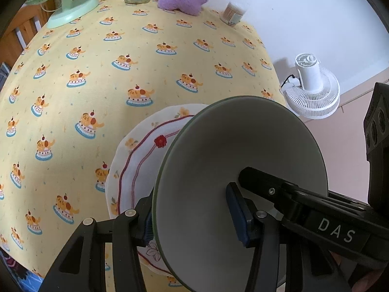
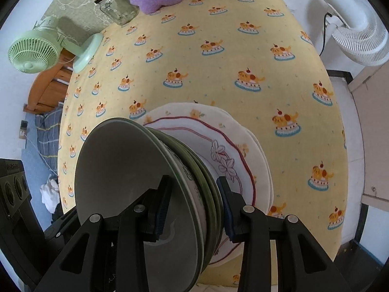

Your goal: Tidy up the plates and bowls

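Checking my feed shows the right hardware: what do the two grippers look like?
Both are matte black linkage frames with silver pivot pins and dark blue finger pads. The left gripper view also shows the right gripper's body lettered "DAS". The right gripper looks identical. No cables or sleeves visible.

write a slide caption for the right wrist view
Right hand-held gripper clamps nested green-rimmed bowls over floral plates on the yellow tablecloth.

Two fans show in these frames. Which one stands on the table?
The green fan, its round base resting on the yellow tablecloth's far left edge. The white fan stands off the table, beyond its right side, against the wall.
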A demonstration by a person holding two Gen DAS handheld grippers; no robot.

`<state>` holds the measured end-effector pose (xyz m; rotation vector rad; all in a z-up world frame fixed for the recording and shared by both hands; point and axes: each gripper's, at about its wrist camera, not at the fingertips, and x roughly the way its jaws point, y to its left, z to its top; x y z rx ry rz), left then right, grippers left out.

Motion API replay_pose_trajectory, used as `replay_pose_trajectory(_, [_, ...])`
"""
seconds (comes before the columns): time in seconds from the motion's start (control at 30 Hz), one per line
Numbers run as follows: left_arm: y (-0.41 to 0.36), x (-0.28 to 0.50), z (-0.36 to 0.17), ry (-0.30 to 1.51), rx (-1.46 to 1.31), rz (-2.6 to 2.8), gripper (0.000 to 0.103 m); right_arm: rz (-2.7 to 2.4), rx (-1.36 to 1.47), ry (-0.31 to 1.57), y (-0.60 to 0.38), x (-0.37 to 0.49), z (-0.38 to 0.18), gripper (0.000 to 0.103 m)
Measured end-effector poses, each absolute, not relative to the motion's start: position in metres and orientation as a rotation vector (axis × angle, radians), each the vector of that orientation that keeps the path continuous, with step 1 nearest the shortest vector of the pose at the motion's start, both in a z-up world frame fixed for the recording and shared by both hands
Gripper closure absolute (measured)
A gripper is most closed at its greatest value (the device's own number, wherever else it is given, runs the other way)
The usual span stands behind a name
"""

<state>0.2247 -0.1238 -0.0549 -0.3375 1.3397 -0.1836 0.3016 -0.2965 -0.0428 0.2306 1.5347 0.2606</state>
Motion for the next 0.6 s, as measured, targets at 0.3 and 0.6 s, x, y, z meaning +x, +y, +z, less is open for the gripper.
replay_pose_trajectory(0.3, [-0.127,0.218,-0.053,1.335,-0.317,-0.156,0.052,0.281,0.23,1.526,-0.297,0.299,-0.043,0.06])
replay_pose_trajectory(0.6, [-0.134,0.2,-0.051,1.338,-0.31,-0.099,0.035,0.292,0.238,1.52,-0.31,0.283,-0.042,0.052])
